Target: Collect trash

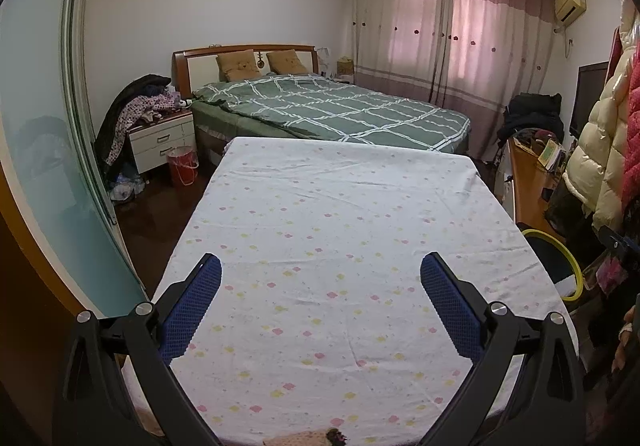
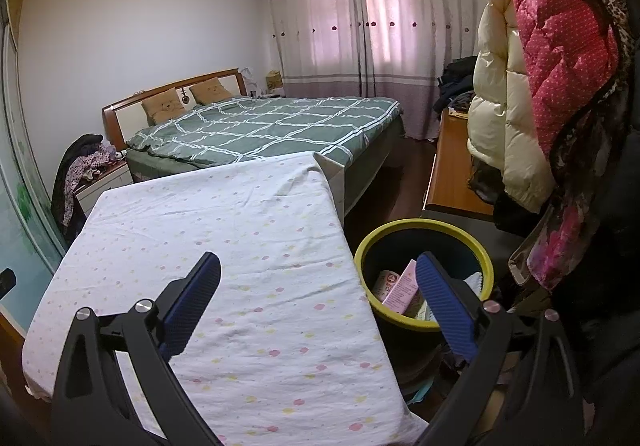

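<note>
A dark bin with a yellow-green rim [image 2: 424, 224] stands on the floor at the right side of a table covered in a white flowered cloth [image 2: 224, 230]. In the bin lie a pink carton [image 2: 402, 288] and other packaging. My right gripper [image 2: 318, 266] is open and empty, its fingers straddling the table's right edge and the bin. My left gripper [image 1: 320, 266] is open and empty above the cloth-covered table [image 1: 340, 213]. The bin's rim [image 1: 568, 258] shows at the right of the left wrist view.
A bed with a green checked cover [image 1: 328, 105] stands beyond the table. A red bucket [image 1: 182, 165] and a white nightstand [image 1: 160, 137] piled with clothes are at the left. Jackets [image 2: 540, 65] hang at the right above a wooden desk [image 2: 452, 165]. A glass sliding door [image 1: 40, 125] is at the left.
</note>
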